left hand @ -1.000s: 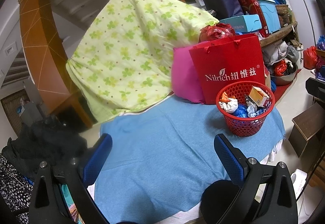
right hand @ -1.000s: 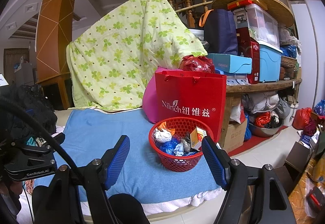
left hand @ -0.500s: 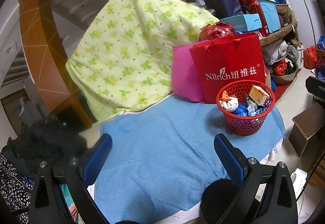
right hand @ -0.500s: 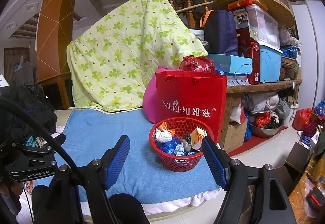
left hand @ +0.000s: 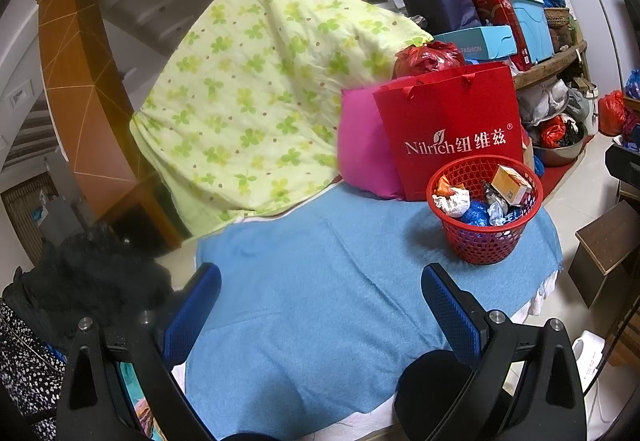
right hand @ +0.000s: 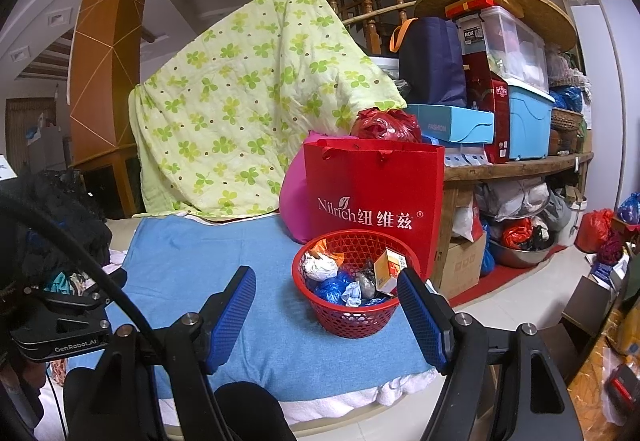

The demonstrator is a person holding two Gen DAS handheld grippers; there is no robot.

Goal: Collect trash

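A red mesh basket (left hand: pixel 485 245) (right hand: pixel 356 315) stands on the blue cloth (left hand: pixel 312 289) (right hand: pixel 192 261) near its right end. Crumpled white paper (left hand: pixel 454 201) (right hand: pixel 320 268), blue wrappers (left hand: pixel 476 216) (right hand: pixel 332 287) and a small orange and white box (left hand: pixel 512 185) (right hand: pixel 390 268) lie inside it. My left gripper (left hand: pixel 320 317) hangs open over bare cloth, left of and nearer than the basket. My right gripper (right hand: pixel 326 317) is open too, with the basket's near side showing between its blue pads; nothing is gripped.
A red paper bag (left hand: pixel 452 129) (right hand: pixel 376 197) and a pink cushion (left hand: pixel 360 157) stand right behind the basket. A green clover quilt (left hand: pixel 256 89) (right hand: pixel 240 109) drapes behind. Cluttered shelves (right hand: pixel 516 161) fill the right. The other gripper's body (right hand: pixel 60 325) sits at left.
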